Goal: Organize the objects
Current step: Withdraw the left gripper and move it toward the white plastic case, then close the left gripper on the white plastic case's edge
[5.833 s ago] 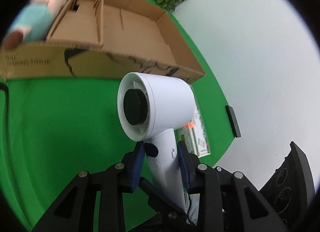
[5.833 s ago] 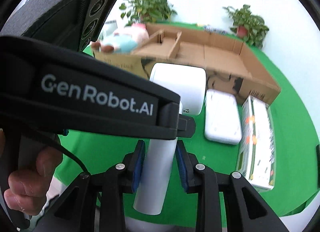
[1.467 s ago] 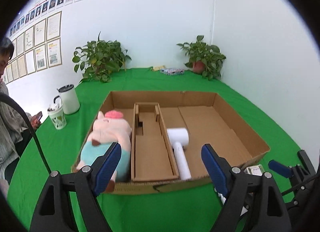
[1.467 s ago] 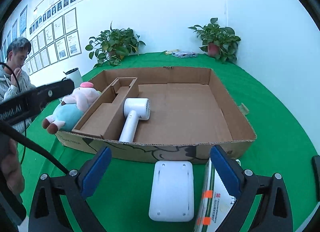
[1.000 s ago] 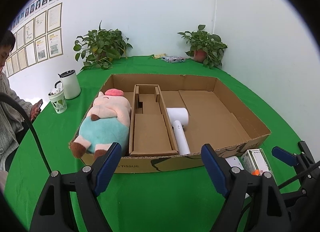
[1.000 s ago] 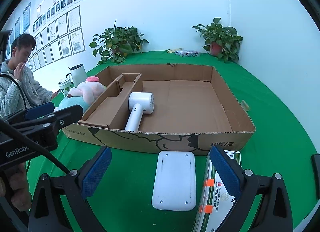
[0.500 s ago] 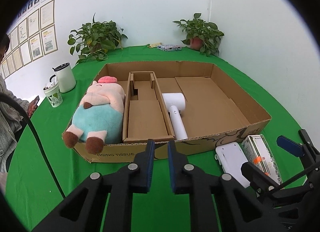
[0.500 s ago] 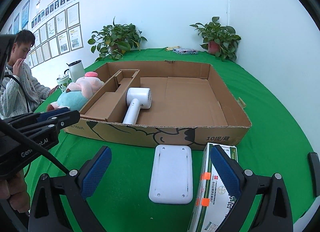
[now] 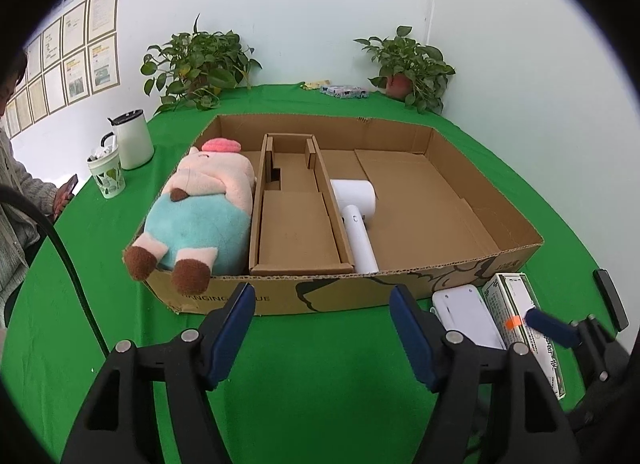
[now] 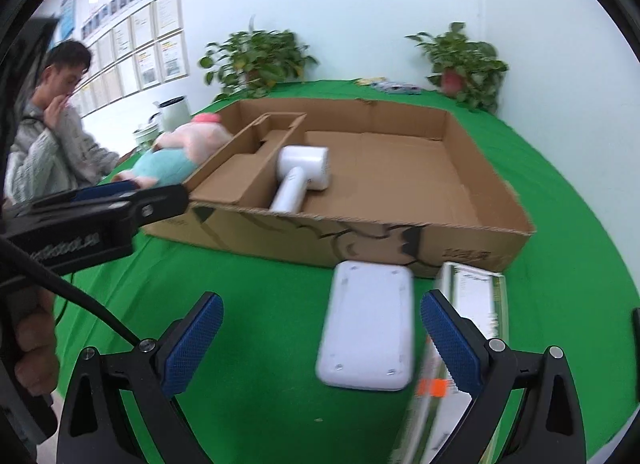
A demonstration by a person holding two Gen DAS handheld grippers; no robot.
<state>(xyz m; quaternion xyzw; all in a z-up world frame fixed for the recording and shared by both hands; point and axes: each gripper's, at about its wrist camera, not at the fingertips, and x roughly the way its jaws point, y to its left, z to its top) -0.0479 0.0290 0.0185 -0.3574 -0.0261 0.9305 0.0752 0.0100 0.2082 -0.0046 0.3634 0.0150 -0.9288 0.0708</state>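
Green table [image 9: 320, 376] under cardboard box [image 9: 360, 296], mugs [image 9: 120, 152].

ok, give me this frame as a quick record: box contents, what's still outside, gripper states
box: open cardboard box on green table
left compartment: plush pig, feet over the front edge
middle: cardboard insert
right compartment: white hair dryer lying flat against the insert
outside, in front of box: white flat device, green-white carton beside it
left hand-held gripper: open, empty
right hand-held gripper: open, empty, above the white device
not yet boxed: device, carton
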